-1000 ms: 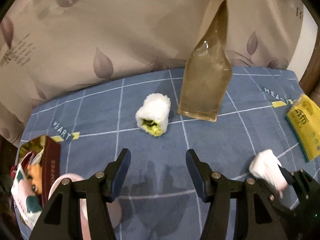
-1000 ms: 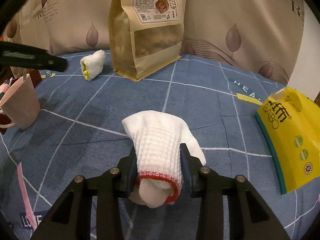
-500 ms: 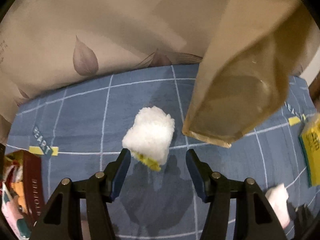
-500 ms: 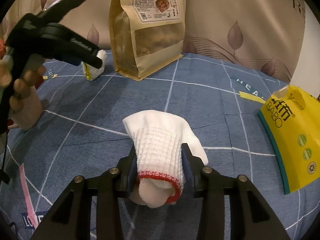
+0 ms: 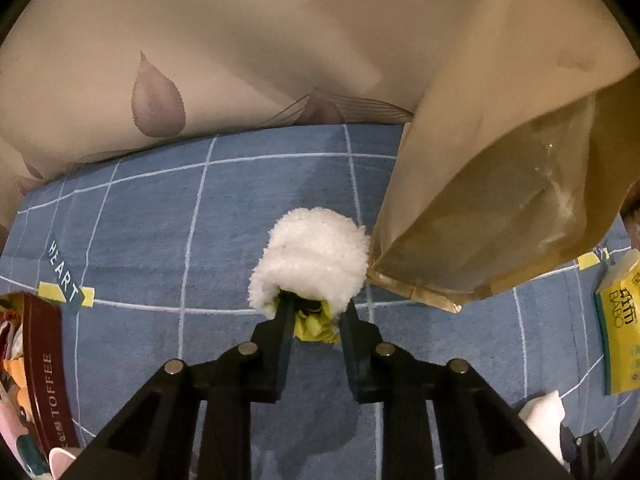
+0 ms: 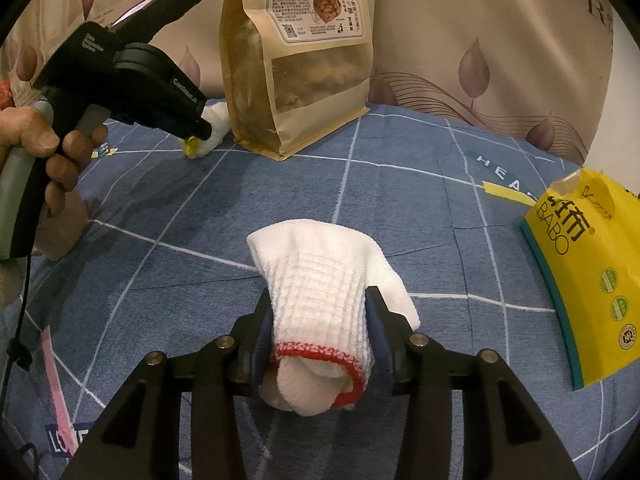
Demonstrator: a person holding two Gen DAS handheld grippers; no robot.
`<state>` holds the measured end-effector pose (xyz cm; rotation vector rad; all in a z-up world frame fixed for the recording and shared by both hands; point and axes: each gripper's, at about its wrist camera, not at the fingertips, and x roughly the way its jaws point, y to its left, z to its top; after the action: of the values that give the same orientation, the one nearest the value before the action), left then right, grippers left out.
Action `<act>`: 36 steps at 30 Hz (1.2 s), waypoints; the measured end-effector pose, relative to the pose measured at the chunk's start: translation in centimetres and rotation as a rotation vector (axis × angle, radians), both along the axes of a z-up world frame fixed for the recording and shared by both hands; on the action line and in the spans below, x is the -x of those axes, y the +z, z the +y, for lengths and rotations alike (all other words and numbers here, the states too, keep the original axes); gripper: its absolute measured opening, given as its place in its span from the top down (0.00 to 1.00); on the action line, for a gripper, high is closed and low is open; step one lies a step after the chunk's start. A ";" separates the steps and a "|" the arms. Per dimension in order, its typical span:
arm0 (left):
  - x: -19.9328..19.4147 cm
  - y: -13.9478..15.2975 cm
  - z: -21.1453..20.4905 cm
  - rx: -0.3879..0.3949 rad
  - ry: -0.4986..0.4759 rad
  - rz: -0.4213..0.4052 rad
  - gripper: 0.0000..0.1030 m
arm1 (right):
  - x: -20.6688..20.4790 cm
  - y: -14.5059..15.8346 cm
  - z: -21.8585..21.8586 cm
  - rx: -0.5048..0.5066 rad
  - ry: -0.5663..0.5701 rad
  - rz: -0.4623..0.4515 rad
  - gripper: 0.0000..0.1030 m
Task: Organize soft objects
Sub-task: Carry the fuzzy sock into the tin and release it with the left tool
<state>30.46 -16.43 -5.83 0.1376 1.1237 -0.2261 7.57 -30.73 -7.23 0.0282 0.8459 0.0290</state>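
Note:
A fluffy white roll with a yellow-green core (image 5: 310,258) lies on the blue checked cloth (image 5: 160,240) beside a tall kraft snack bag (image 5: 500,200). My left gripper (image 5: 314,310) is shut on the roll's near end, fingers pinching the yellow core. It also shows in the right wrist view (image 6: 196,136), with the roll (image 6: 214,130) at its tips. My right gripper (image 6: 320,316) is shut on a white knitted sock with a red cuff (image 6: 320,292), held just over the cloth. The sock also shows in the left wrist view (image 5: 544,416).
The kraft bag (image 6: 296,60) stands at the back against a leaf-print pillow (image 6: 500,40). A yellow tissue pack (image 6: 592,304) lies right. A brown toffee box (image 5: 40,368) and a pink cup (image 6: 60,224) are left.
My left gripper moved forward to the fluffy roll and closed on its near end. The right gripper kept its hold on the sock and barely moved.

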 end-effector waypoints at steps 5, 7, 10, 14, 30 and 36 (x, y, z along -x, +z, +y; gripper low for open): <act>1.0 0.7 0.5 0.020 0.016 0.011 0.98 | 0.0 0.0 0.0 0.003 0.000 0.001 0.58; 1.7 1.2 0.7 0.032 0.012 0.002 0.98 | -0.1 -0.1 0.0 0.006 0.001 0.001 0.58; 2.6 1.7 0.8 0.030 0.001 -0.011 0.98 | -0.1 -0.2 0.1 0.011 0.001 0.002 0.58; 3.9 2.2 1.0 0.059 -0.009 0.021 0.98 | -0.2 -0.3 0.1 0.017 0.003 0.002 0.58; 9.7 5.4 1.2 0.100 -0.063 0.032 0.98 | -0.3 -0.4 0.5 0.047 0.008 0.007 0.55; 11.8 7.6 2.3 0.128 -0.091 0.021 0.98 | -0.3 -0.5 0.5 0.062 0.010 0.009 0.55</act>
<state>18.68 -14.12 1.75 0.0727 1.1218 -0.3809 7.85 -30.21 -7.72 -0.0338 0.8556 0.0123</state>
